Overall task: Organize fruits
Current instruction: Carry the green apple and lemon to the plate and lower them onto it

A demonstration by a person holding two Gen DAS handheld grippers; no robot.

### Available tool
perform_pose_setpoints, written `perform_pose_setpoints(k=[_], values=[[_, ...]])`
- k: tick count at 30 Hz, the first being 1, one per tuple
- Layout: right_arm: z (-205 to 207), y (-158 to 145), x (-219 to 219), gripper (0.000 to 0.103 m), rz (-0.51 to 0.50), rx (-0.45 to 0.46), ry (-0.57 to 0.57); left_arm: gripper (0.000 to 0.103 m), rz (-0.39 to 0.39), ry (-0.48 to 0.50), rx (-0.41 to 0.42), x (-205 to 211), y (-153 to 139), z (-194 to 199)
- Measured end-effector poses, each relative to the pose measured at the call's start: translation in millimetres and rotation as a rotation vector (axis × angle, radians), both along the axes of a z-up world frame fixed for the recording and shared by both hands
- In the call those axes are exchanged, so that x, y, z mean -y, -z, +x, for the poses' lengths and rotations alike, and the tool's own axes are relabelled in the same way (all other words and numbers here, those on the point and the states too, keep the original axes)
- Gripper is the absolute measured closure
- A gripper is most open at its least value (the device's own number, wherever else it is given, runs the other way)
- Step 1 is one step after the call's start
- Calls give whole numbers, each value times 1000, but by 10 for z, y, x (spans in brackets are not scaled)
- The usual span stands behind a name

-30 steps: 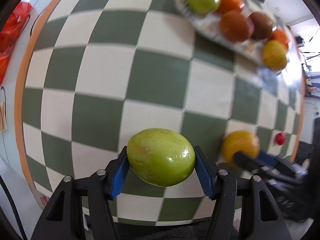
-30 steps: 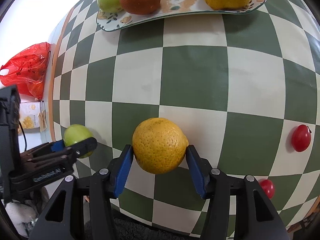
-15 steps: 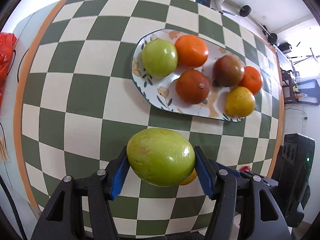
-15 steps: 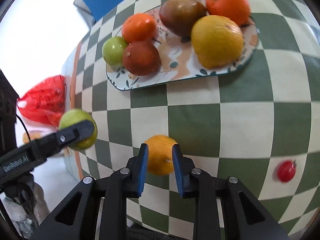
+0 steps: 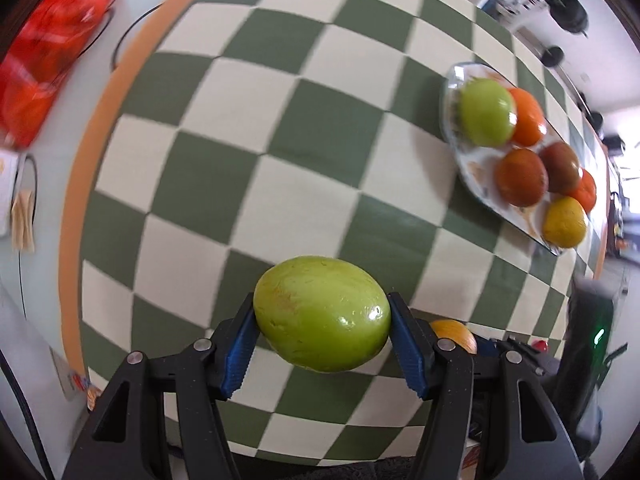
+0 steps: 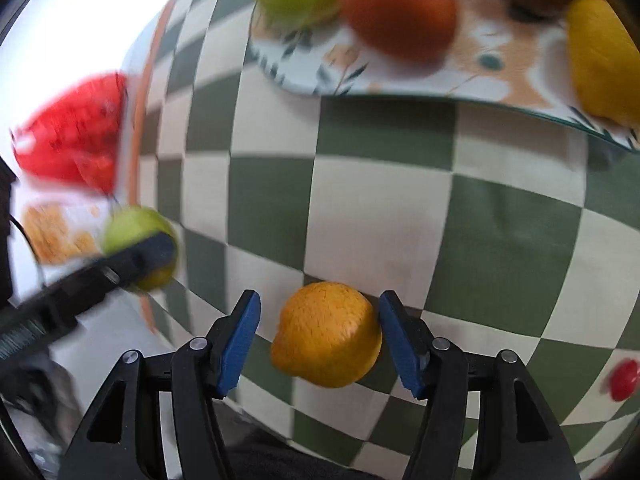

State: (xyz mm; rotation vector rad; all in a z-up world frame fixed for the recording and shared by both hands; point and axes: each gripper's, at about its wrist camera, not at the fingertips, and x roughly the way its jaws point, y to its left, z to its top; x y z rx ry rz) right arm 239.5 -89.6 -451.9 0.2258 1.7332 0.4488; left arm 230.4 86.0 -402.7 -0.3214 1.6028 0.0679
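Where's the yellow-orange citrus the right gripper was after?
Right wrist view: the orange citrus sits between the open right gripper fingers, touching only the right pad, on the checkered tablecloth below the plate.

This looks like a home dining spot, partly used as a work or exercise room. A table is covered by a green-and-cream checkered tablecloth [image 5: 320,128] with an orange border, and a floral-patterned oval plate [image 6: 500,76] on it carries assorted fruit. A red plastic bag [image 5: 44,64] lies beside the table edge, near some packets. Behind the table, along a white wall, stand dark round objects like dumbbells [image 5: 568,12], though blur leaves them uncertain, and bright daylight enters at the far right.
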Motion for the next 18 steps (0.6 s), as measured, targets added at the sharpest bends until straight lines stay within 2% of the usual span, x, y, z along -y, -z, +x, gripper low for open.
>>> perform_pose_setpoints(k=[1,3,5,8,11,15,18], values=[[-67,29,-62,39,-23,-2,-41,44,-1,-9,-1,-47,5,-22],[-157,-13,-148,41,-65,72,-96,44,-3,-19,-1,-85,13,-44],[-228,-22,-156,42,-83,92,-97,44,-17,-25,3,-80,-1,-44],[-231,-70,-27,42,-69,101,-30,44,-46,-15,21,14,-71,25],[-175,-253,175,42,-23,114,45,44,-81,10,51,197,-180,190],[112,-677,535,42,5,214,171,43,-151,19,71,450,-239,542],[473,-864,810,42,-38,285,227,43,-209,9,59,597,-184,826]])
